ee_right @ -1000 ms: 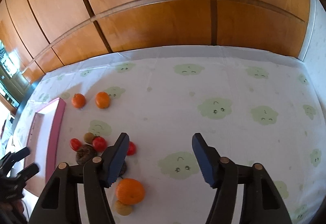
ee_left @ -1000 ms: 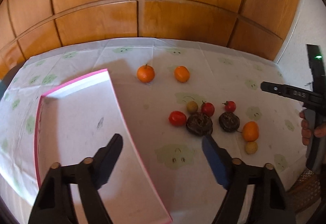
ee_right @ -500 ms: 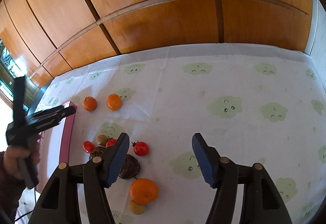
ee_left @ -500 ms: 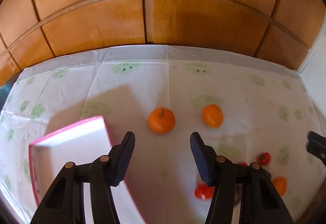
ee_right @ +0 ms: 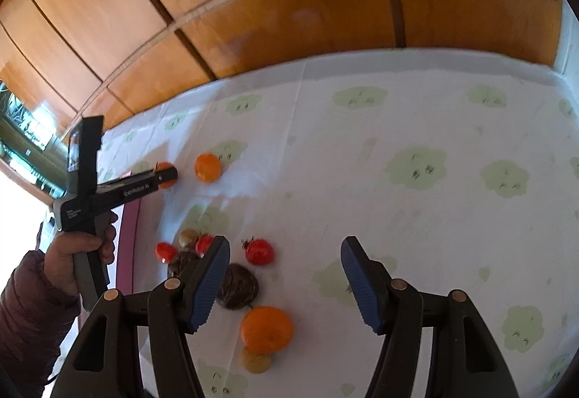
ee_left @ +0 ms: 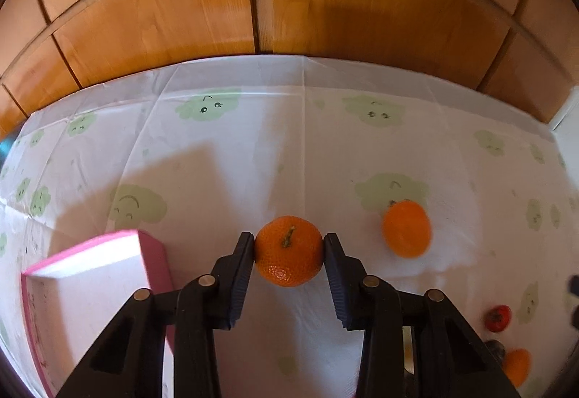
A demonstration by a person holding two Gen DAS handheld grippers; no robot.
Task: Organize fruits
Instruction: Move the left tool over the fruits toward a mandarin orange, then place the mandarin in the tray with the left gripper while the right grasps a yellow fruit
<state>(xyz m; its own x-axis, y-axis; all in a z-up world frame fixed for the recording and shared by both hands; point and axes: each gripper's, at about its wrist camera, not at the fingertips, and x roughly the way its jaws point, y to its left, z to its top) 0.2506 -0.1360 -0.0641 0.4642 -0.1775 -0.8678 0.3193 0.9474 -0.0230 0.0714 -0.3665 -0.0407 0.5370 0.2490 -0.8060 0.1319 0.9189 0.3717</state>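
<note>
Round orange mandarin with a green stem on cloud-print tablecloth, between closing jaws of left gripper, pads touching both sides. Right gripper parted, empty, above clustered fruit.

This looks like a room in a home. A table stands pushed against a wall of glossy wooden panels, the kind found on built-in wardrobes or panelled doors. A thin white tablecloth, creased from folding and printed with pale green smiling clouds, covers the tabletop. Everyday produce lies loose on it: tangerines, small red tomatoes. At the far left of the right wrist view, bright daylight comes through what seems to be a window.
</note>
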